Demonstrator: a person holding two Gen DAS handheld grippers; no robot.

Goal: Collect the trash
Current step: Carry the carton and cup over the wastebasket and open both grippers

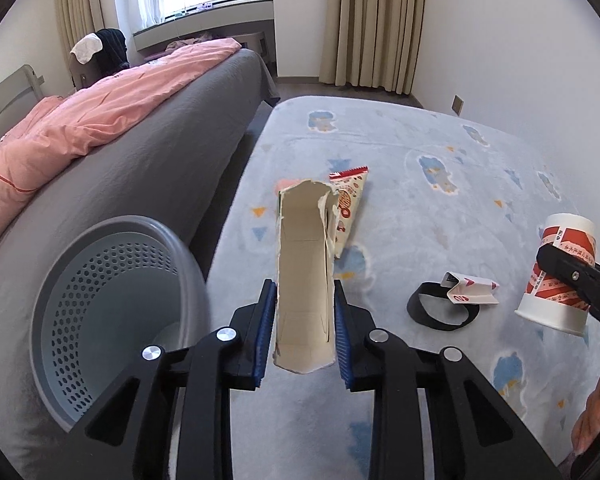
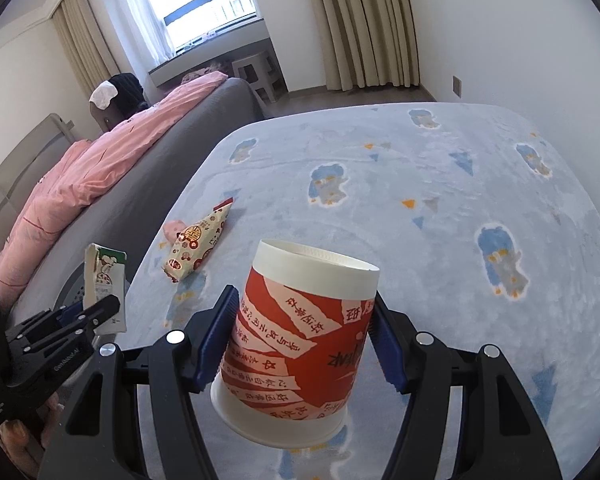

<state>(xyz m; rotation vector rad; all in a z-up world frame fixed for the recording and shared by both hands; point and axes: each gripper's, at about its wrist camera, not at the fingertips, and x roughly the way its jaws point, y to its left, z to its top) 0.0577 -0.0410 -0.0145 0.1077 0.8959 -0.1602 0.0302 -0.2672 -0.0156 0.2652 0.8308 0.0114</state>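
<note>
Left hand-held gripper (image 1: 305, 322) pinching torn carton (image 1: 305, 276), grey bin (image 1: 112, 316) at 9 o'clock. Right hand-held gripper (image 2: 305, 336) pinching paper cup (image 2: 300, 340) above rug (image 2: 440, 184).

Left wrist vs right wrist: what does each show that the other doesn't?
Left wrist only: the grey perforated bin, a black band and a folded wrapper on the rug.

Right wrist only: the printed green-and-white face of the carton and a white stool by the window.

Both: the left tool shut on the torn carton, the right tool shut on the red-and-white paper cup, the triangular snack packet, the blue patterned rug, and the bed with its pink duvet.
</note>
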